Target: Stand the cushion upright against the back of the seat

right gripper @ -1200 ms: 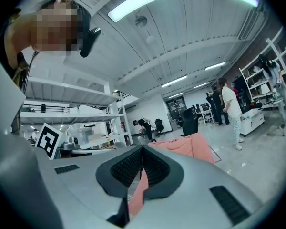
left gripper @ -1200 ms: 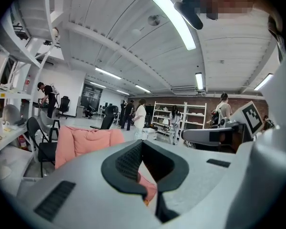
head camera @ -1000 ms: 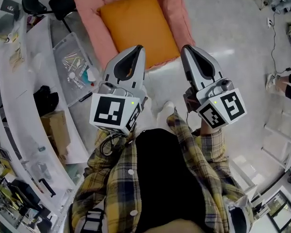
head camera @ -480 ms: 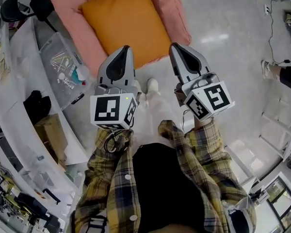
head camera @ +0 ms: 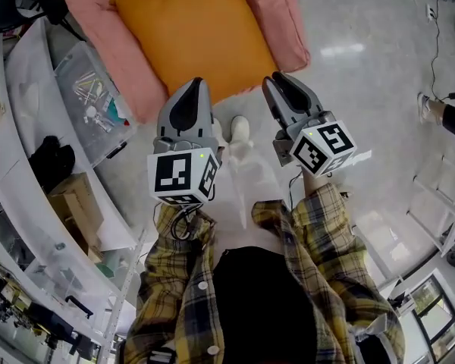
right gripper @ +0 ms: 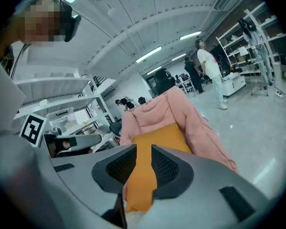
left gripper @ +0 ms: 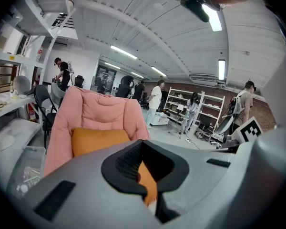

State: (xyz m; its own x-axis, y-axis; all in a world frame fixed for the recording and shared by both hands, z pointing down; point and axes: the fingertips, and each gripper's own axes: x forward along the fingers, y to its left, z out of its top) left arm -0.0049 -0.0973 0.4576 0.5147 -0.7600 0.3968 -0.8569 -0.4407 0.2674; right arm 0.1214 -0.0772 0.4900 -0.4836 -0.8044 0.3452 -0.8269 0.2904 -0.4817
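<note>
An orange cushion point(head camera: 193, 32) lies flat on the seat of a pink padded chair point(head camera: 284, 21). In both gripper views the cushion point(left gripper: 97, 140) point(right gripper: 162, 135) rests low in front of the pink backrest point(left gripper: 100, 111) point(right gripper: 157, 109). My left gripper point(head camera: 193, 83) hovers just short of the cushion's near edge, its jaw tips together and nothing in them point(left gripper: 142, 144). My right gripper point(head camera: 274, 80) hangs beside it near the cushion's right front corner. Its jaws are opening: a narrow slot shows between the pads, and nothing is held point(right gripper: 144, 149).
White benches and shelves point(head camera: 30, 173) line the left, with a clear bin of small parts point(head camera: 91, 97) and a cardboard box point(head camera: 76, 203) beside the chair. My white shoe point(head camera: 240, 130) stands below the seat front. Several people stand far off among shelving point(left gripper: 155, 99).
Both grippers have sunk and come up to the cushion's near edge. The right jaws, shut before, now show a slot. The cushion has not moved on the seat.
</note>
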